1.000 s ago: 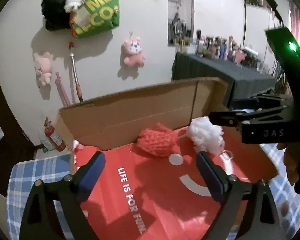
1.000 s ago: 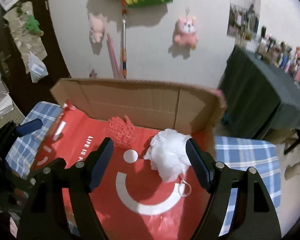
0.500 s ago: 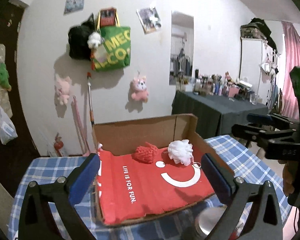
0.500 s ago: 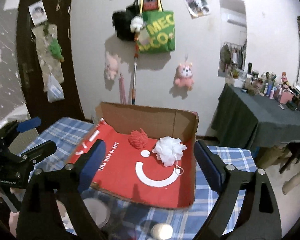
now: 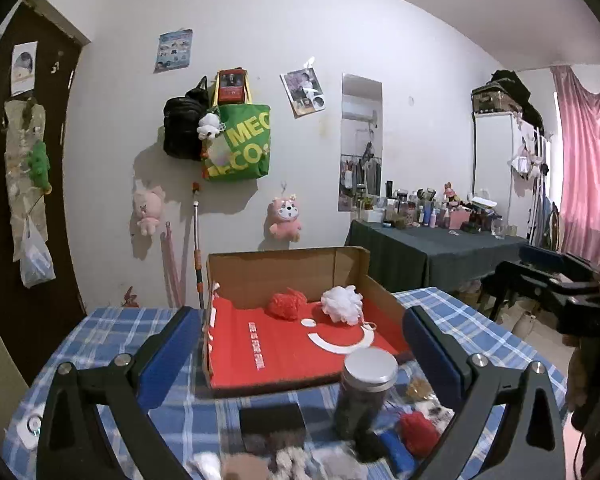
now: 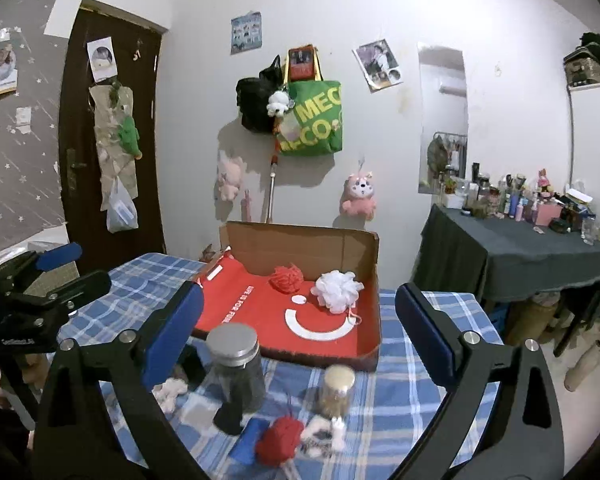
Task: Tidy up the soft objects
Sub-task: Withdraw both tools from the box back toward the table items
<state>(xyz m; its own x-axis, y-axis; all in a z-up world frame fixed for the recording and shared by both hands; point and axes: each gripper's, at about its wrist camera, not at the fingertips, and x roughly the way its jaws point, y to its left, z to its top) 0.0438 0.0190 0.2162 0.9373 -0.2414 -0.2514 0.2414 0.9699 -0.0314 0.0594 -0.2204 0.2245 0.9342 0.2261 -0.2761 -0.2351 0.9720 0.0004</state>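
Observation:
A cardboard box [image 5: 288,272] with a red floor [image 6: 260,312] stands on the blue plaid table. Inside it, by the back wall, lie a red knitted ball [image 5: 286,304] [image 6: 286,278] and a white puff [image 5: 341,304] [image 6: 337,290]. My left gripper [image 5: 298,316] is open wide, back from the box, with nothing between its fingers. My right gripper [image 6: 298,292] is also back from the box, its jaws opening and nothing between them. On the near table lie a red yarn ball [image 6: 280,438] [image 5: 417,428] and white fluffy pieces [image 6: 323,432].
A dark jar with a silver lid [image 6: 236,368] [image 5: 363,392] and a small gold-lidded jar [image 6: 335,392] stand before the box. A black block [image 5: 272,420] and a blue item [image 6: 250,440] lie nearby. A dark-clothed side table [image 6: 519,248] stands at the right.
Both grippers have drawn far back from the box. The white puff that sat between the right fingers now lies free in the box. The right jaws have widened.

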